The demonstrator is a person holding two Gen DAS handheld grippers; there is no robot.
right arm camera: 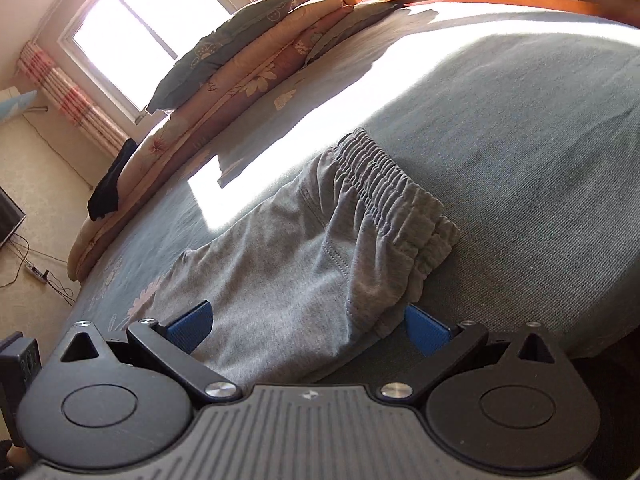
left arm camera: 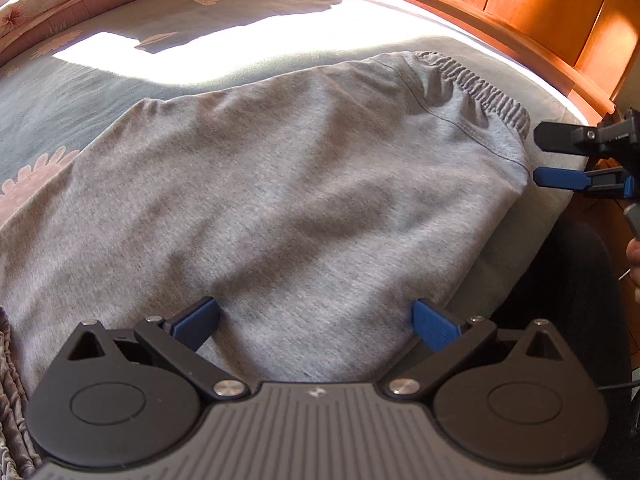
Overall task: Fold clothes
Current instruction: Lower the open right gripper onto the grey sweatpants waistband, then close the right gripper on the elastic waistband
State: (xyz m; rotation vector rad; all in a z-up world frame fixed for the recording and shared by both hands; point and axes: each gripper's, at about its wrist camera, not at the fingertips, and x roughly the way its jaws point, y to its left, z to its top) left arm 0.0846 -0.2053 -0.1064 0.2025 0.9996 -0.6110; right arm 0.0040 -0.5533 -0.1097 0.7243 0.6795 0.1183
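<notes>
Left hand-held gripper (left arm camera: 316,322): grey ribbed centre plate with a small white mark at 12 o'clock, flanked by two round black housings, each with a raised disc. Black link arms pivot on silver screws and carry blue ribbed fingers (left arm camera: 434,326). Right hand-held gripper (right arm camera: 308,326): same build, same blue fingers (right arm camera: 426,330). In the left wrist view, at 3 o'clock, it shows one black and one blue finger.

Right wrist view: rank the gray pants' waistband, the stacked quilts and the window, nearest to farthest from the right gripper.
1. Waistband, just ahead of the right gripper, on the bed.
2. Stacked quilts, far bed edge, left.
3. Window, back wall, upper left.
</notes>
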